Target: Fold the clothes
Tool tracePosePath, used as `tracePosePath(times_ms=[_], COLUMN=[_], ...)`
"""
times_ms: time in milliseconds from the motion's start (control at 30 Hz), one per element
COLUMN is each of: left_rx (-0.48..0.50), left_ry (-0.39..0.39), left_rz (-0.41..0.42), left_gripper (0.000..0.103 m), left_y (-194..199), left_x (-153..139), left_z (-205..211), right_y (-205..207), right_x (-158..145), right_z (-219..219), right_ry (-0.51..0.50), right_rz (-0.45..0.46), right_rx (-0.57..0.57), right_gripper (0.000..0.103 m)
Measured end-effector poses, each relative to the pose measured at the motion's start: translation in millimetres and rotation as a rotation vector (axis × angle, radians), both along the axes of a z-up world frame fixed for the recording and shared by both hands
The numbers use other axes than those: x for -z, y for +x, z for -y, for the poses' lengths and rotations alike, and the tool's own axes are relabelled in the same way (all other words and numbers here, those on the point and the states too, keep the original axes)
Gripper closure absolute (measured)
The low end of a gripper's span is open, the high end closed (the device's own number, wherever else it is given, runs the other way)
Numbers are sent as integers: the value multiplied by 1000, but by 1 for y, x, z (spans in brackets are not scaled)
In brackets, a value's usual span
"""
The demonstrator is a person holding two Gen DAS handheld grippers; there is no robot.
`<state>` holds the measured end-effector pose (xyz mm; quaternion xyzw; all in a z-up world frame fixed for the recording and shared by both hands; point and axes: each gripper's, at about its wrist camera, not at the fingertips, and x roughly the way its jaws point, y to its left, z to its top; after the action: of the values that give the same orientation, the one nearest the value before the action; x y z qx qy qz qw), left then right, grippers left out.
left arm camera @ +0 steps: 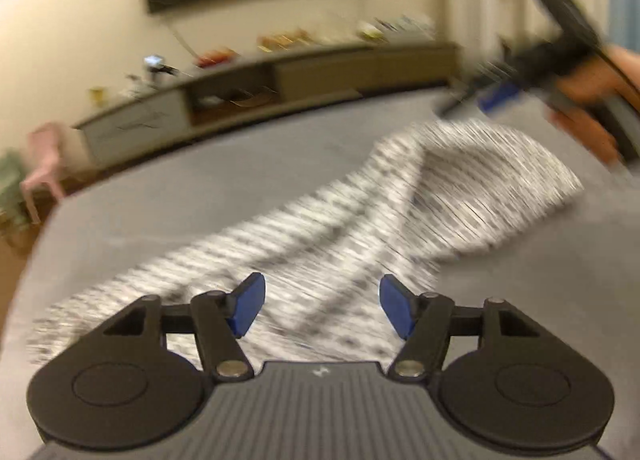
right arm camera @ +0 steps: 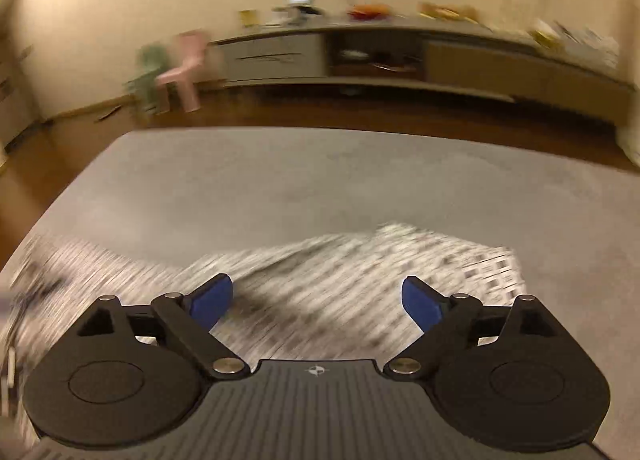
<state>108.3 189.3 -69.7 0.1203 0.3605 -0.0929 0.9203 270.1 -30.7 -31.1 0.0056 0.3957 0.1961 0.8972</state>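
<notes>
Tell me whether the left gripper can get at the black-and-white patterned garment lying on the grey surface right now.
Probably yes. The left gripper is open, and the black-and-white patterned garment lies directly under and ahead of its fingertips on the grey surface, with nothing between them. The right gripper is off at the far end.

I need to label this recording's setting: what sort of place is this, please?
Probably a home living room: a long low sideboard with clutter on top stands along the wall, small plastic chairs beside it, and a patterned garment lies on a grey surface.
</notes>
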Motion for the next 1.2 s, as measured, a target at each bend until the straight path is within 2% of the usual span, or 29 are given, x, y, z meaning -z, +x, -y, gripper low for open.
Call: tracePosePath(times_ms=[100,167,200,233,267,300,400,500,567,633,667,700,733,833,933,1000,1033,1100,1133,1167,1200], left_rx=[7,14,22,37,50,71,148,239,330,404,414,406,398,358,312,293,286,277,277,279,292], left_ry=[90,132,145,150,153,153,126,69,108,87,73,63,61,87,82,65,54,49,59,70,83], left_rz=[-59,-56,-51,-52,-62,-63,-19,2,36,58,63,67,68,67,85,116,136,171,181,187,178], left_gripper=[37,38,43,73,96,96,97,97,96,95,94,94,93,93,89,83,77,56,40,37,38], left_y=[7,9,9,8,9,8,-7,-27,-42,-46,-43,-37,-32,-28,-28,-30,-30,-27,-22,-16,-9], left_x=[27,35,36,35,35,33,14,-1,-2,-6,-8,-9,-10,1,5,0,-5,-10,-9,-7,-3], left_z=[19,19,18,17,14,9,-8,-27,-33,-36,-37,-36,-35,-29,-30,-35,-37,-37,-34,-29,-23], right_y=[7,12,15,17,19,22,8,-6,-15,-29,-36,-41,-42,-22,6,17,21,20,18,14,9], right_x=[21,35,42,49,56,63,66,50,39,18,6,-6,-16,-25,3,26,35,43,46,48,50], right_z=[8,14,16,19,22,25,52,88,113,125,123,120,114,77,29,4,-6,-18,-23,-26,-28], right_ry=[-43,-72,-86,-101,-115,-129,-187,-160,-134,-72,-65,-65,-49,5,-48,-108,-139,-149,-149,-159,-182], right_rz=[-26,-43,-52,-60,-69,-78,-68,-93,-113,-141,-119,-85,-59,-22,-65,-106,-122,-164,-186,-195,-196], right_rx=[-23,-39,-47,-54,-62,-70,-118,-120,-116,-211,-244,-264,-277,-327,-390,-430,-454,-518,-552,-584,-608], right_gripper=[11,17,29,39,58,64,66,68,67,66,58,44,34,19,19,22,23,31,32,32,42])
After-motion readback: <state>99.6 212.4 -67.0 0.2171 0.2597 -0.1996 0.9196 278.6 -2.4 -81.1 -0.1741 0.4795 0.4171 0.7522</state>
